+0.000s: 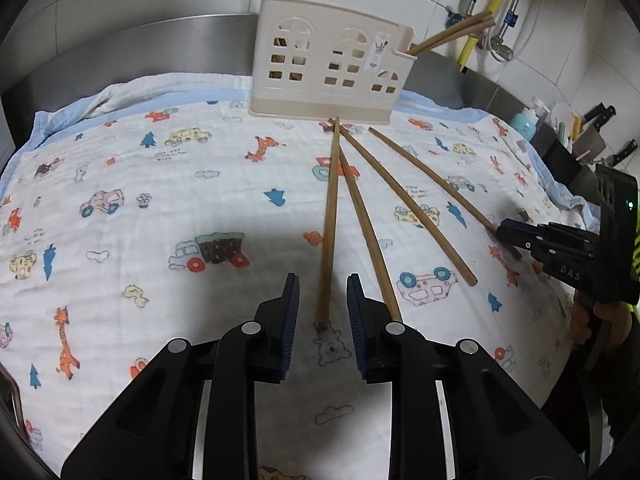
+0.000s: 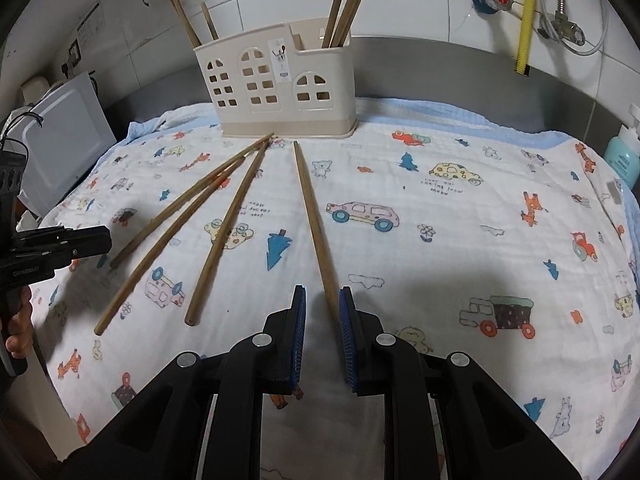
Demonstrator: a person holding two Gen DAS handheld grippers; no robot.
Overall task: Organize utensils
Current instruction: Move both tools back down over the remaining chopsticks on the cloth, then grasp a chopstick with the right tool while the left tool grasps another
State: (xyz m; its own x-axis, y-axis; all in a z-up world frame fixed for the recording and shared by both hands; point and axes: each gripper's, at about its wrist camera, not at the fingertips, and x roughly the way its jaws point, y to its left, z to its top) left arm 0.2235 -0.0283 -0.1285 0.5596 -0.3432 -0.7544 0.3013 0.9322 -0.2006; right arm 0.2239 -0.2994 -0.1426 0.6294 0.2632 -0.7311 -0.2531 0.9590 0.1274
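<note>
Four chopsticks are fanned on the cloth below the holder [image 1: 324, 68]; the leftmost chopstick [image 1: 329, 216] ends between the open, empty left tongs [image 1: 322, 284], the rightmost chopstick [image 2: 314, 220] between the open, empty right tongs [image 2: 322, 294].

Left wrist view low over the patterned cloth [image 1: 160, 208], facing the utensil holder [image 1: 324, 60] upper centre, right wrist view likewise, both sharing four chopsticks [image 2: 224, 232]

Four loose chopsticks [image 2: 314, 216], one holder [image 2: 280, 84], two claws [image 2: 322, 304].
</note>
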